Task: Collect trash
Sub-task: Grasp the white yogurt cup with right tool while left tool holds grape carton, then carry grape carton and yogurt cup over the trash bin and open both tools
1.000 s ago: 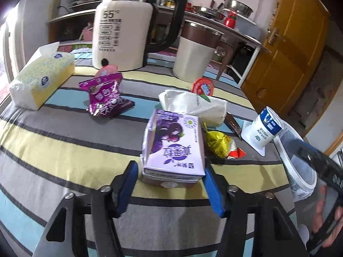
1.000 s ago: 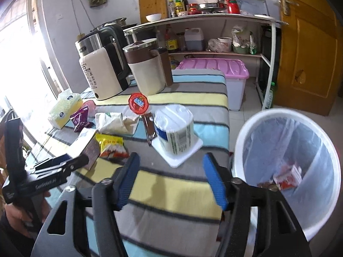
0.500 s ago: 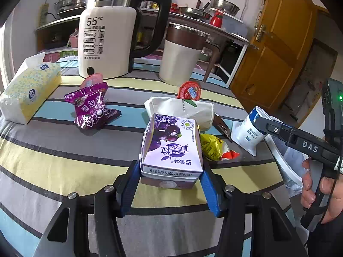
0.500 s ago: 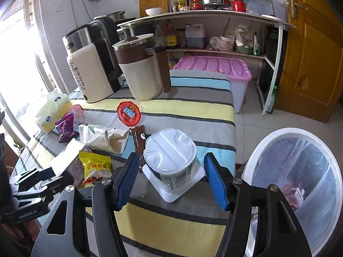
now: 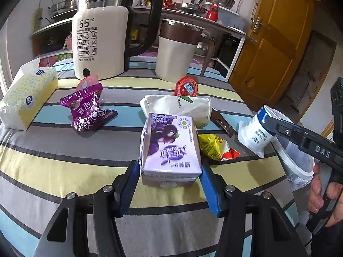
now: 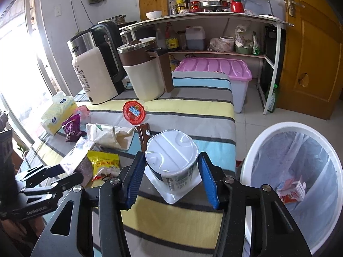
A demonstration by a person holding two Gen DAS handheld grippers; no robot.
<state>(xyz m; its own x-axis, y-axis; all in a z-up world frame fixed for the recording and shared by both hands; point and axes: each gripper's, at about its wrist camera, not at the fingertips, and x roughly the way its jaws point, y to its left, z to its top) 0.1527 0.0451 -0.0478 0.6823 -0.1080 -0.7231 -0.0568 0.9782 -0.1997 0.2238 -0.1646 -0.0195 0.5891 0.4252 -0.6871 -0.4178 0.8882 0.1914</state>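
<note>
A purple milk carton [image 5: 169, 141] lies tilted on the striped table [image 5: 64, 167]. My left gripper [image 5: 169, 163] has both blue pads against its sides, and the jaws are easing open slightly. In the right wrist view the carton [image 6: 77, 160] sticks out of the left gripper [image 6: 70, 171]. An upturned white yogurt cup [image 6: 171, 150] stands near the table's right edge. My right gripper [image 6: 171, 154] has its jaws closing around it, the pads right beside its walls. The left wrist view shows the cup [image 5: 255, 132] under one right finger [image 5: 285, 128].
A white lined bin [image 6: 278, 128] stands on the floor right of the table, with a red-and-white carton [image 6: 291, 190] inside. On the table lie a purple snack wrapper [image 5: 88, 109], yellow packet [image 5: 212, 147], white bag [image 5: 178, 107], red lid [image 5: 186, 87], tissue pack [image 5: 27, 98], kettle [image 5: 100, 42] and jug [image 5: 178, 51].
My right gripper moved forward until the yogurt cup stood between its pads, and the jaws narrowed. My left pads, apart from the carton a second ago, now lie against it.
</note>
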